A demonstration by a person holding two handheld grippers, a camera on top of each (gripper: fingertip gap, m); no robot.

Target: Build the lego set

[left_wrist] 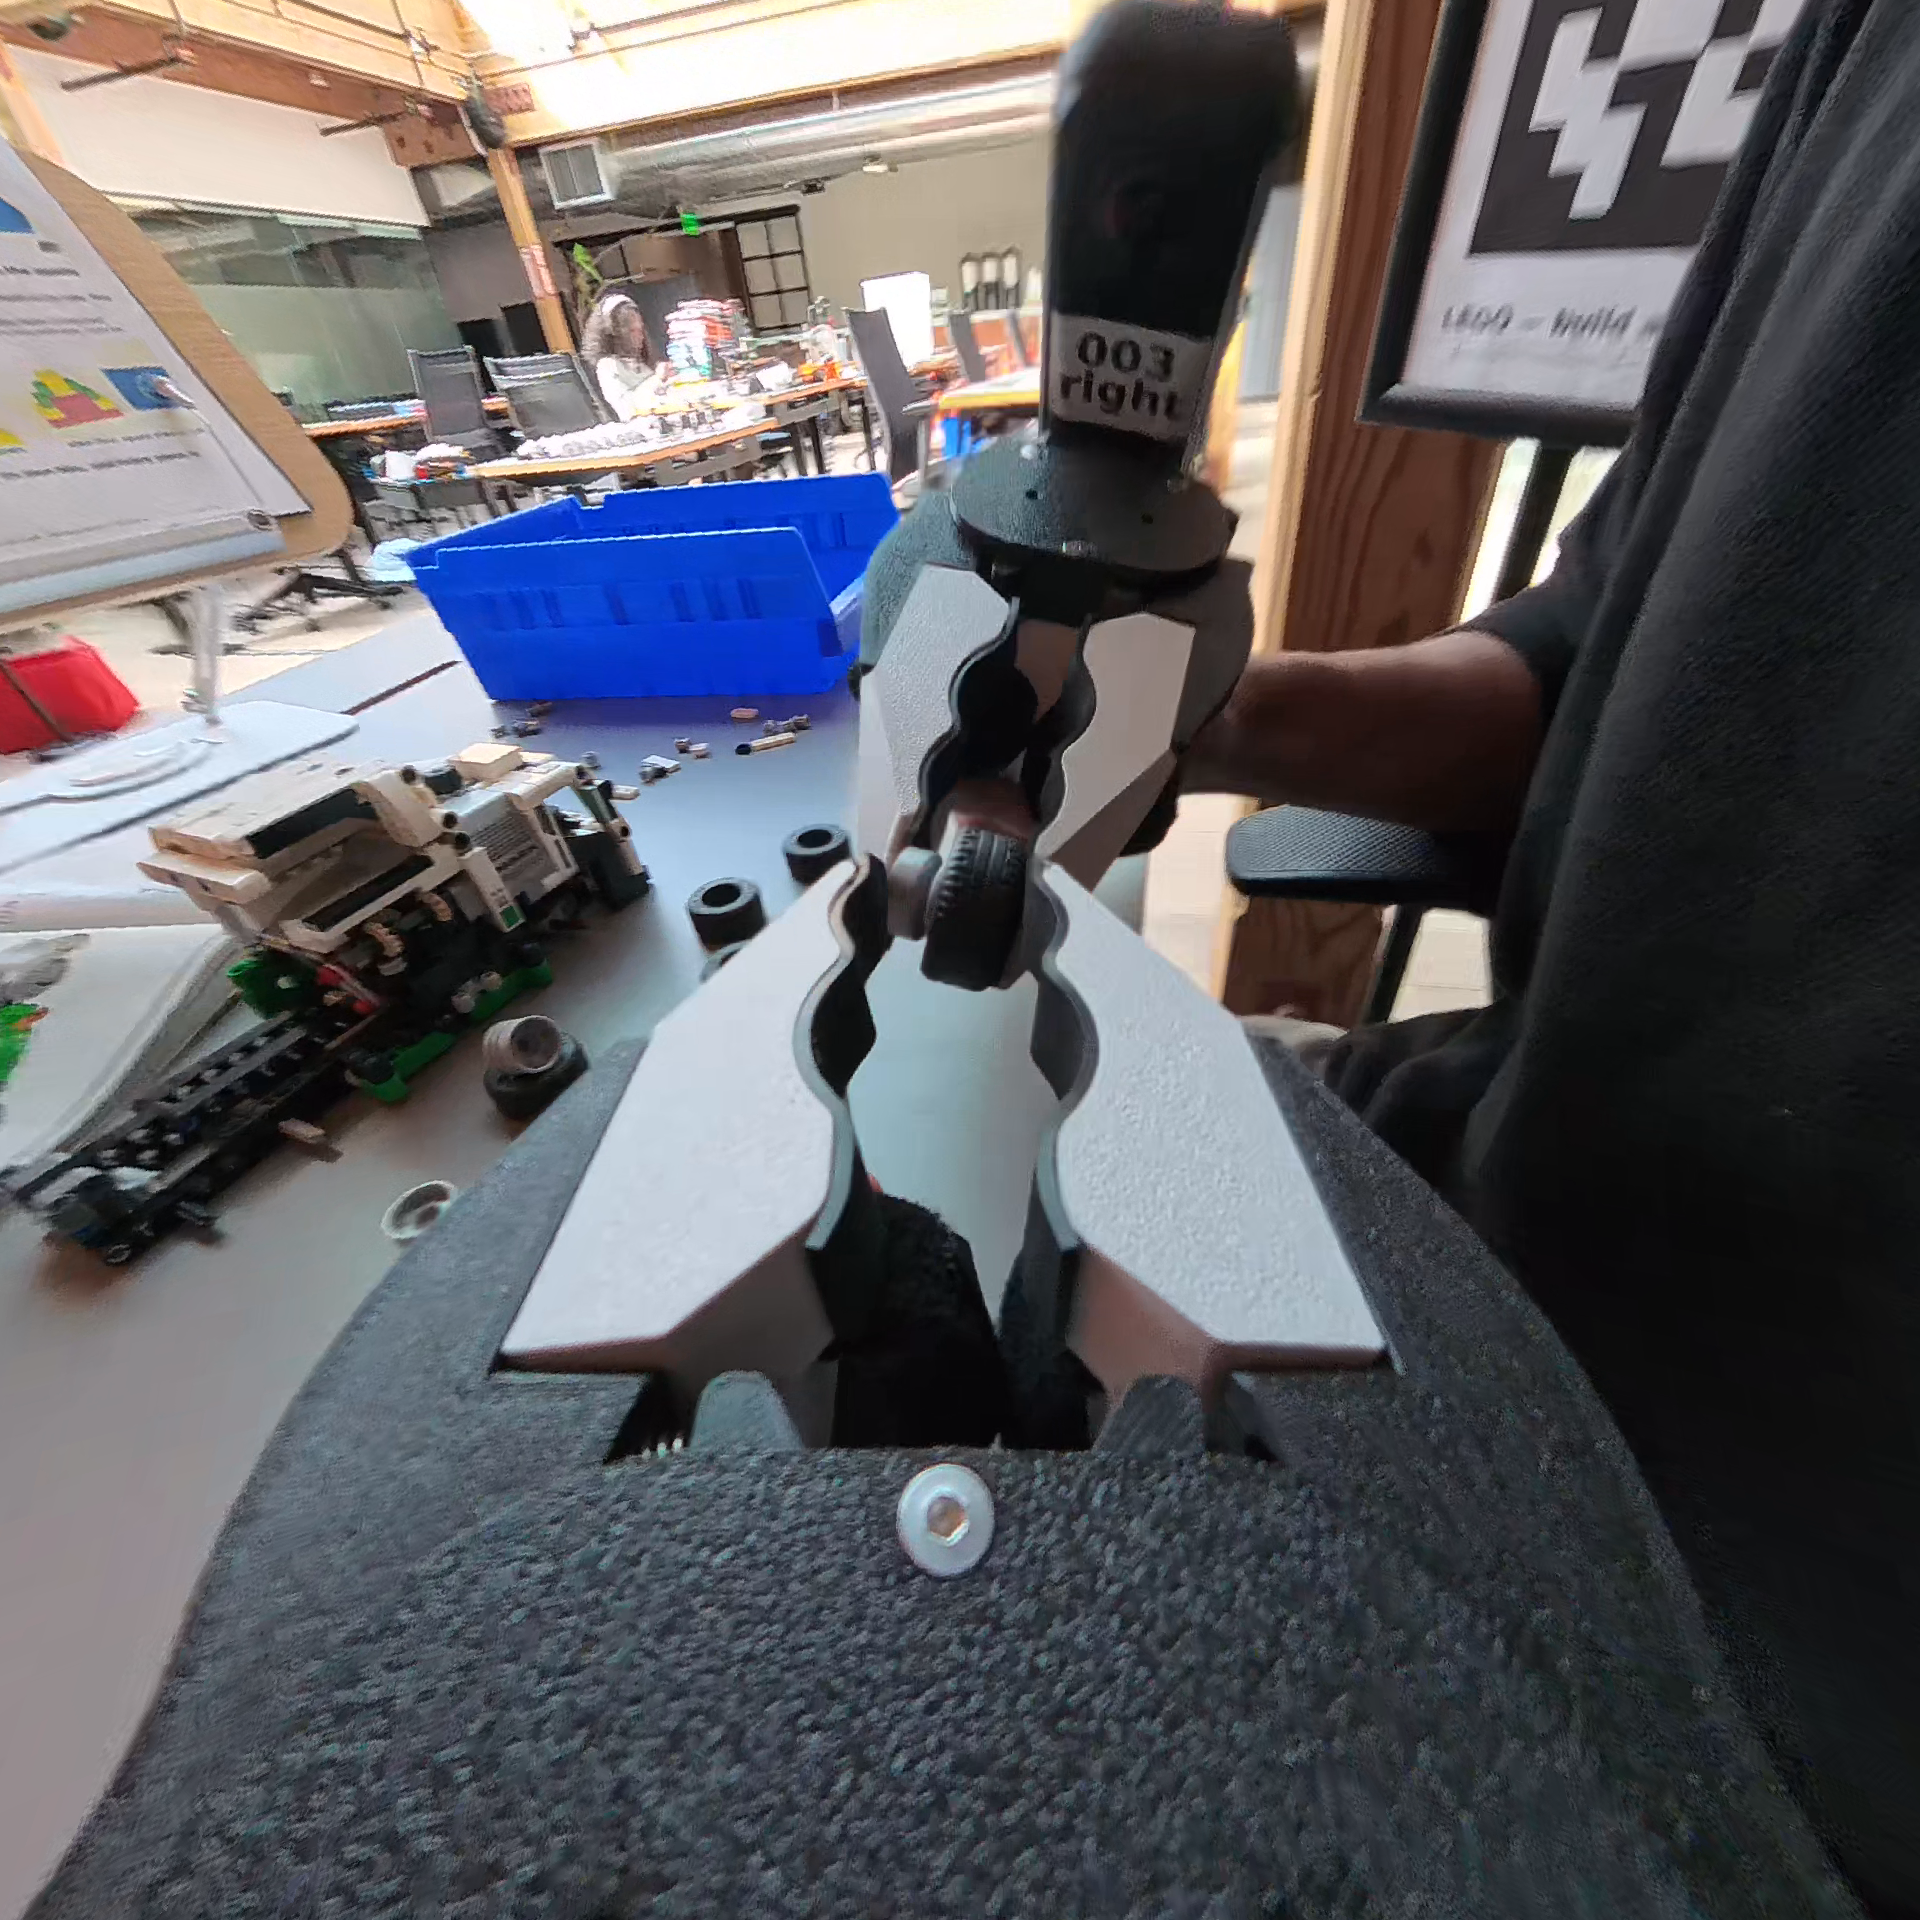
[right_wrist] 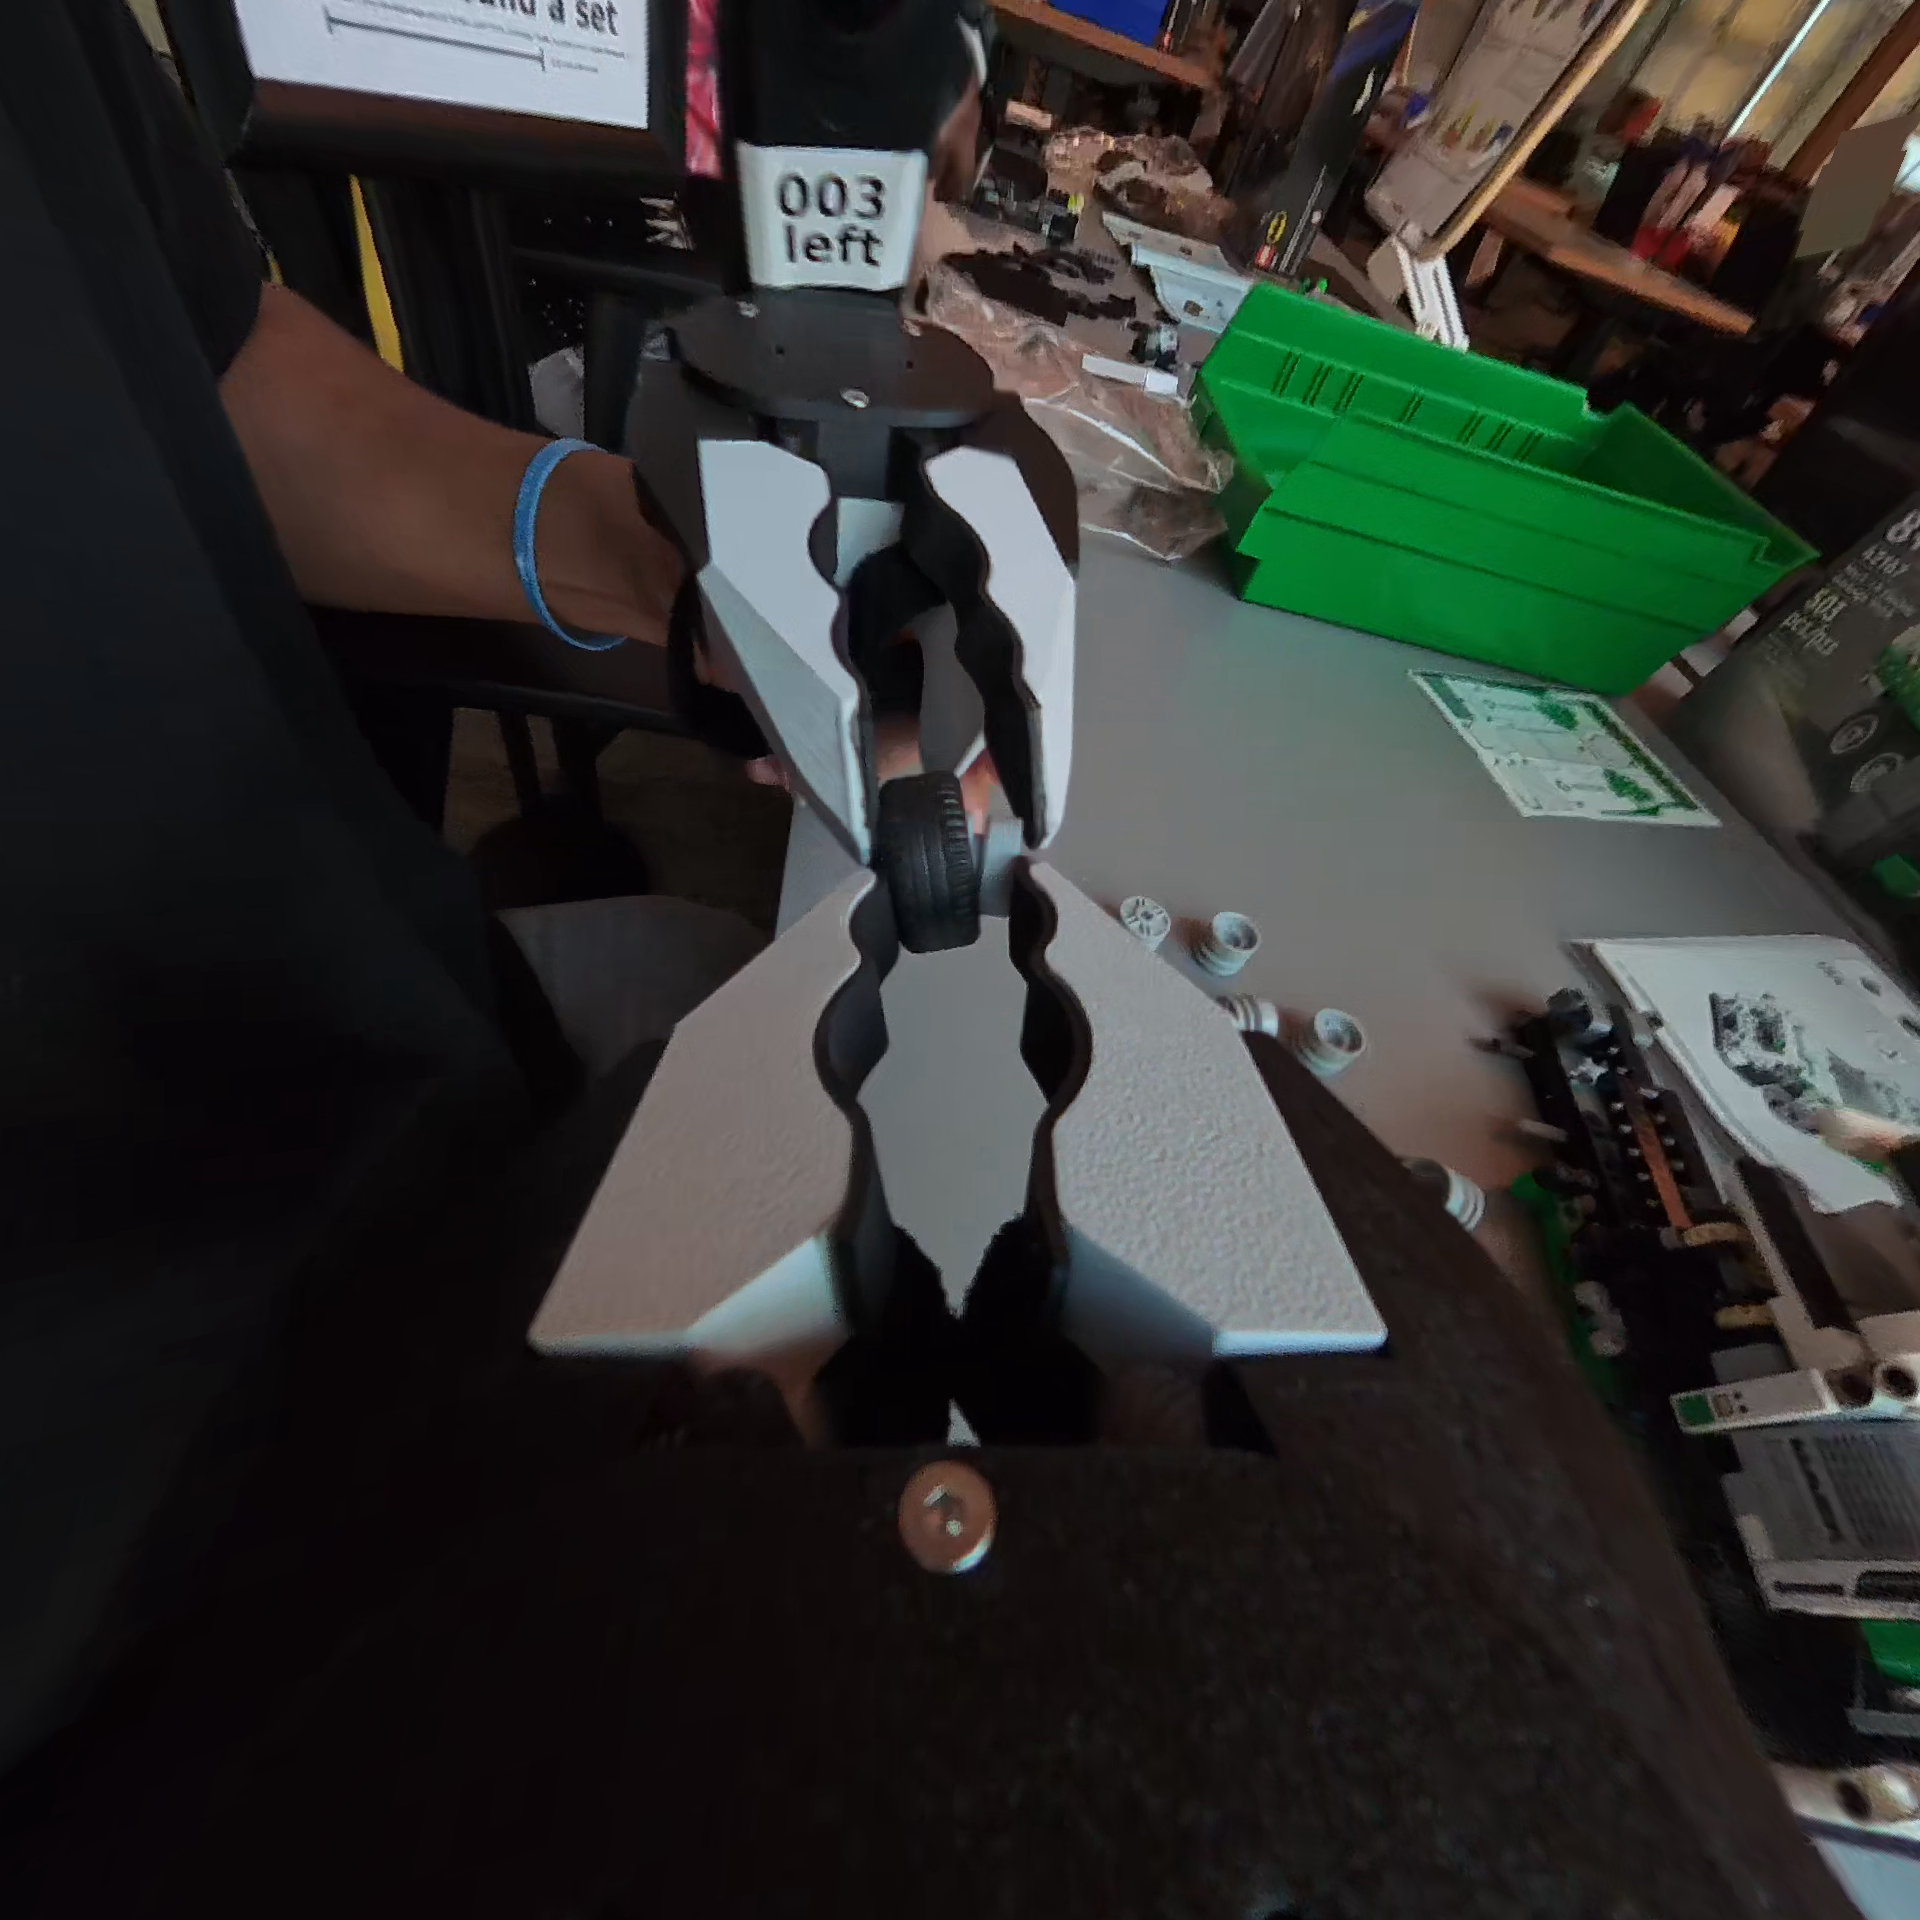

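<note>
Frame centre: your left gripper (left_wrist: 961, 883) and right gripper (right_wrist: 940, 883), jaws narrow, pinch one tyre-and-rim wheel (left_wrist: 971, 904). Light, grippy rubber; hold the tread.

**Two wrist cameras, facing each other**

Each view looks forward along its own fingers, close above the grey table (left_wrist: 260, 1382). The left wrist view faces the right gripper (left_wrist: 961, 831) and a blue bin (left_wrist: 644, 603); the right wrist view faces the left gripper (right_wrist: 940, 831) and a green bin (right_wrist: 1455, 520). Both share the black tyre (left_wrist: 977, 904) between the tips, very near.
</note>
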